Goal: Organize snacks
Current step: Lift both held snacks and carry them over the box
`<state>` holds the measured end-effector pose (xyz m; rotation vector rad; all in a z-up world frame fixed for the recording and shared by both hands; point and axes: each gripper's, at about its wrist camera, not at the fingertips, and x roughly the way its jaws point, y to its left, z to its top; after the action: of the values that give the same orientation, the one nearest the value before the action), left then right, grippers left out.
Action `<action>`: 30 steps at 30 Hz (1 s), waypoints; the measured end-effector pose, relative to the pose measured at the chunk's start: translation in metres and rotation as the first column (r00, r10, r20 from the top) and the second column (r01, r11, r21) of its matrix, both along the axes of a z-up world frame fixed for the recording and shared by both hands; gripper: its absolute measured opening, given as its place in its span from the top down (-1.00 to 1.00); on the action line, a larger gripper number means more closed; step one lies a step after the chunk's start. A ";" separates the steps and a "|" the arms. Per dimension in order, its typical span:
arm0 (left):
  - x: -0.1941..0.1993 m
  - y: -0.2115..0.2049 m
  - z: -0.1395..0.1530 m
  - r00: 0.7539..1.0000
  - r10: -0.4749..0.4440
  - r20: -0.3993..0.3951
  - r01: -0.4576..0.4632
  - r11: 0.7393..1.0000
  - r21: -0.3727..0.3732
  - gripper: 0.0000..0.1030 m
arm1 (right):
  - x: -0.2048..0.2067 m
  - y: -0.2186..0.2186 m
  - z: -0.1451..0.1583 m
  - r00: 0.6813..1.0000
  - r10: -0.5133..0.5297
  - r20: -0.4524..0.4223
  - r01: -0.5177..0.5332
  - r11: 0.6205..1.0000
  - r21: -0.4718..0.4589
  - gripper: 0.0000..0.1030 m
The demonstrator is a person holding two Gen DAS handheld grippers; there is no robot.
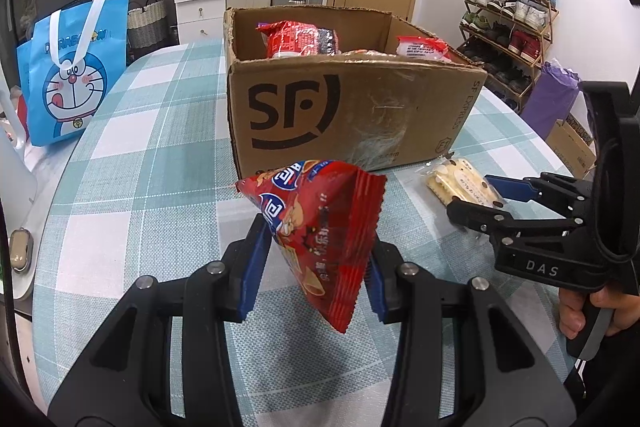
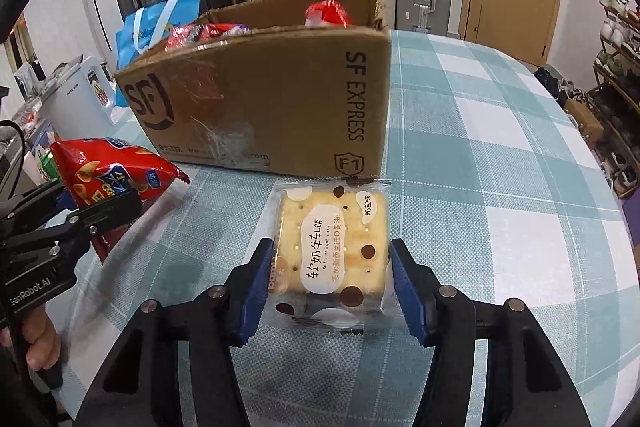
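Our left tool [image 1: 312, 263] is clamped on the red chip bag [image 1: 320, 227], lifted off the bench [image 1: 132, 163]. Our right tool [image 2: 330, 291] pinches the cracker packet [image 2: 334, 251], lying just before the box [image 2: 280, 107], nearer its open top.

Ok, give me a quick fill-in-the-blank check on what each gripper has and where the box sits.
1. The left gripper is shut on a ____ snack bag.
2. The right gripper grips the cracker packet from its two ____.
3. The cardboard box on the checked tablecloth bears the letters ____ in black.
4. The top of the box is ____, with red packets showing inside.

Missing words: red; sides; SF; open
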<state>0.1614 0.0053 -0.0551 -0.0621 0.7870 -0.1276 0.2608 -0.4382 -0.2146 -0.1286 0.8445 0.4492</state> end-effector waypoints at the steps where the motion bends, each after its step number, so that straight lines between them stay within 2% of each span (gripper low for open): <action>1: 0.000 -0.001 0.001 1.000 -0.003 0.004 0.003 1.000 0.000 0.22 | -0.002 -0.002 0.003 1.000 0.003 0.010 -0.003 1.000 0.011 -0.12; 8: -0.006 -0.006 0.015 0.999 -0.016 0.039 0.017 1.000 0.000 0.22 | -0.013 -0.018 0.032 0.994 0.005 0.105 -0.017 0.994 0.104 -0.12; 13: -0.012 -0.006 0.030 0.997 -0.021 0.075 0.021 1.000 -0.004 0.22 | -0.022 -0.022 0.049 0.988 0.008 0.153 -0.029 0.990 0.137 -0.12; 21: -0.015 -0.006 0.055 0.993 -0.014 0.121 0.018 0.999 -0.029 0.22 | -0.030 -0.018 0.078 0.978 0.017 0.208 -0.052 0.986 0.161 -0.12; 30: -0.005 -0.007 0.090 0.984 0.004 0.176 0.004 0.999 -0.040 0.22 | -0.018 -0.011 0.103 0.970 0.013 0.242 -0.064 0.976 0.206 -0.13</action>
<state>0.1562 -0.0013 0.0348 -0.0878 0.6078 -0.1470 0.2431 -0.4495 -0.1113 -0.0005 0.5528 0.5464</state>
